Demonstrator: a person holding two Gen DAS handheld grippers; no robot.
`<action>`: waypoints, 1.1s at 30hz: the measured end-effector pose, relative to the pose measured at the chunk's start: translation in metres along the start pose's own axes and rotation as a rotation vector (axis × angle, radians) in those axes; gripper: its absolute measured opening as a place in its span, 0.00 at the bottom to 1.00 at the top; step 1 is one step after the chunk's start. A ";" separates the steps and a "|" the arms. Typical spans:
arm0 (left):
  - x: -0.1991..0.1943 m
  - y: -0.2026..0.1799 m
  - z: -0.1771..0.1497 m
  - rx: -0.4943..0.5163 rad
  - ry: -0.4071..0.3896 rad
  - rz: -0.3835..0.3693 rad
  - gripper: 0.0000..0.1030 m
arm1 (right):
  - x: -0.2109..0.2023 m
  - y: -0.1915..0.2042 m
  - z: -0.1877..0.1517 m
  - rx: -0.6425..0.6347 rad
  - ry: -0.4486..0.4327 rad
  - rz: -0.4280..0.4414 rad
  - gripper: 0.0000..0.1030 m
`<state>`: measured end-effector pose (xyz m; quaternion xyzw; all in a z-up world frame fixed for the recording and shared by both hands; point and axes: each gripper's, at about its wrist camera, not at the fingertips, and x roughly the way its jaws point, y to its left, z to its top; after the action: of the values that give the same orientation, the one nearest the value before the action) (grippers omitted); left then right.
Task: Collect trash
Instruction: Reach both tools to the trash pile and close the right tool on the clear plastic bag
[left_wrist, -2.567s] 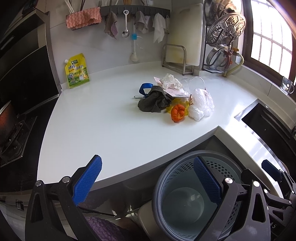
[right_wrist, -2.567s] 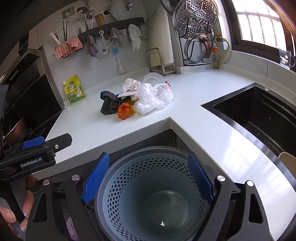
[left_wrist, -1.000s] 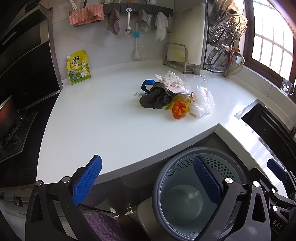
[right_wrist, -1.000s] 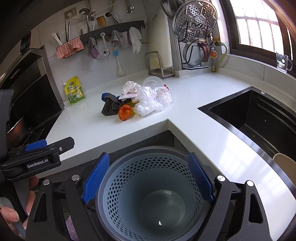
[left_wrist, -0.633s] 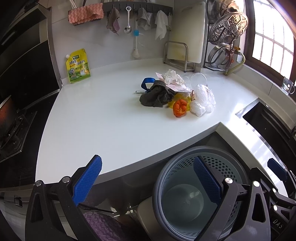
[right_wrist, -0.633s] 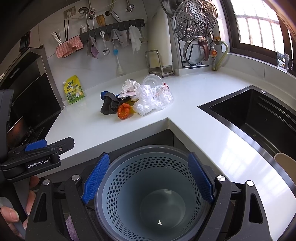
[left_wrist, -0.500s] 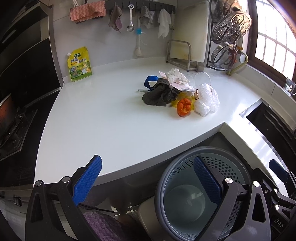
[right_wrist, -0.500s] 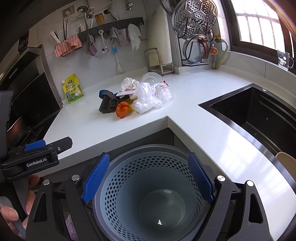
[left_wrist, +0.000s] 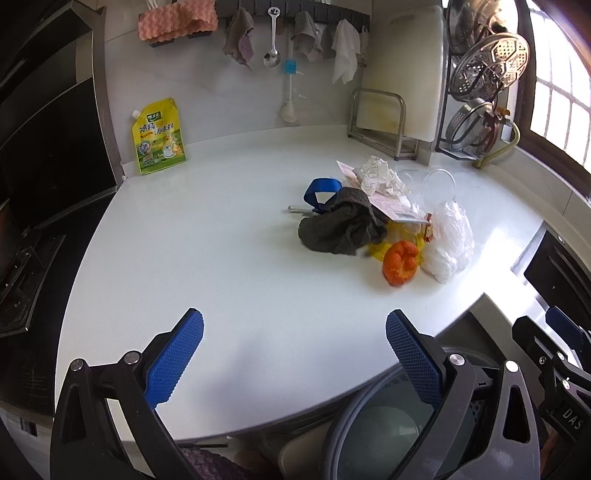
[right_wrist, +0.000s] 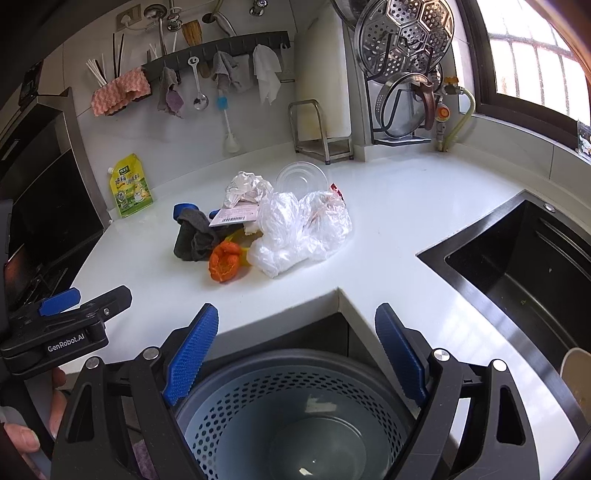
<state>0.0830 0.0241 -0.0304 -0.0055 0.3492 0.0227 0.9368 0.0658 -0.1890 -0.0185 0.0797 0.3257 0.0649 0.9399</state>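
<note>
Honestly, nothing looks collected yet. In the left wrist view the left gripper (left_wrist: 293, 352) sits low in the frame with its blue pads spread wide and nothing between them, hovering over bare white counter (left_wrist: 207, 258). The trash pile (left_wrist: 380, 225) is right of centre, well apart from it: a dark rag (left_wrist: 341, 227), crumpled paper (left_wrist: 380, 177), an orange peel (left_wrist: 399, 263) and a clear plastic bag (left_wrist: 448, 245), all bunched together.

In the right wrist view the right gripper (right_wrist: 295, 354) is also wide open and empty, at the bottom of the frame, right above the perforated bin (right_wrist: 295, 421). The bin looks basically empty, maybe a scrap or two at the bottom. So I'd say the whole pile is left to move.
</note>
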 end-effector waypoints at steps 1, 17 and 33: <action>0.005 0.000 0.004 -0.001 -0.004 0.004 0.94 | 0.006 0.000 0.005 -0.001 0.001 -0.005 0.81; 0.051 0.011 0.030 -0.056 -0.026 0.003 0.94 | 0.093 0.009 0.057 -0.002 0.044 -0.071 0.80; 0.055 -0.004 0.021 -0.040 0.001 -0.048 0.94 | 0.116 0.003 0.059 0.008 0.088 -0.057 0.50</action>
<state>0.1384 0.0223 -0.0505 -0.0325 0.3489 0.0072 0.9366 0.1923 -0.1720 -0.0420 0.0712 0.3692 0.0403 0.9258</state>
